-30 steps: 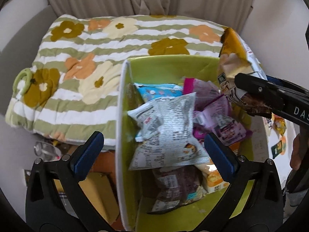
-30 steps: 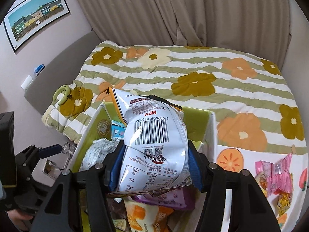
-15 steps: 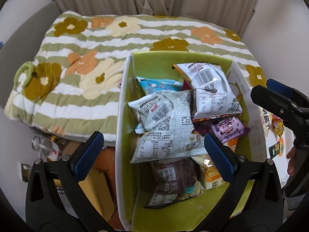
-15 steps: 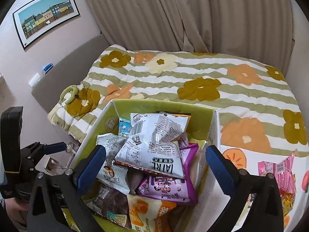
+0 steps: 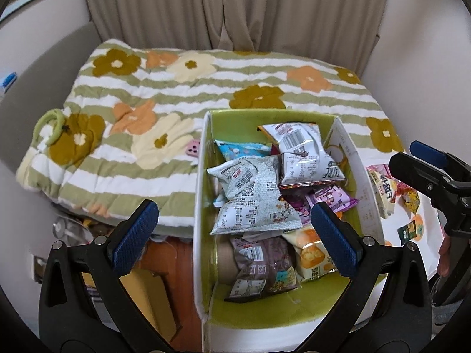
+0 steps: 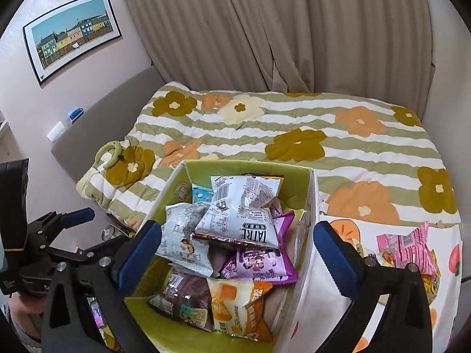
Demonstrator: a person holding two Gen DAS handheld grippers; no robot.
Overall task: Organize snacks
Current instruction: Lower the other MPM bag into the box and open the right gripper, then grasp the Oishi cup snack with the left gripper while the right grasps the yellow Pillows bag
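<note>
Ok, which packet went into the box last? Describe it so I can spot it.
Find the green-lined box at the bed's near edge. On top of the pile at its far end lies a silver-white packet, barcode side up, "TATRE" printed on its near edge, overlapping the purple packet.

Black tongs (image 5: 232, 226), blue pads (image 5: 135, 235), silver screws.

You've got snack packets (image 5: 256, 203) piled in box (image 5: 200, 206); bed (image 5: 182, 94) behind; more packets (image 6: 406, 247) right of box.
</note>
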